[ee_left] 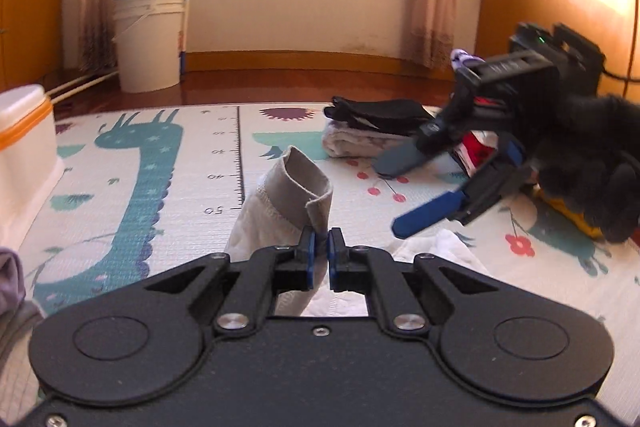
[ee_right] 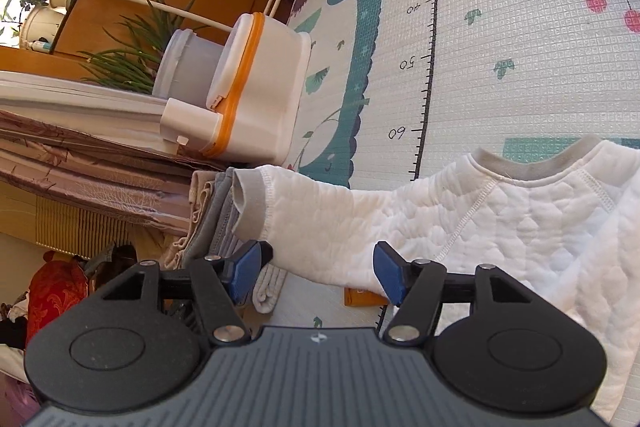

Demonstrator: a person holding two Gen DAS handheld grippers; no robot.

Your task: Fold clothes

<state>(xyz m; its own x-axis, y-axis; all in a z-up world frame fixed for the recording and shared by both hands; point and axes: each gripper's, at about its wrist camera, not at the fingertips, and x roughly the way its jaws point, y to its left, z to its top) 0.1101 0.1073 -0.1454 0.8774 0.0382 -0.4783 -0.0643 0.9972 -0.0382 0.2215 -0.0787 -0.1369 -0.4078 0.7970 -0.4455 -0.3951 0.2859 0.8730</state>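
A play mat (ee_left: 160, 163) printed with a teal giraffe and a ruler scale covered the floor. A white bucket (ee_left: 148, 39) stood by the far wall, and a white box with an orange band (ee_right: 260, 87) sat at the mat's edge, near potted plants (ee_right: 132, 63).

Left hand-held gripper (ee_left: 320, 241): jaws closed, pinching the sleeve cuff (ee_left: 298, 183), pointing slightly down. Right hand-held gripper (ee_right: 316, 273): jaws apart, gripping nothing, held by a black-gloved hand (ee_left: 592, 163).
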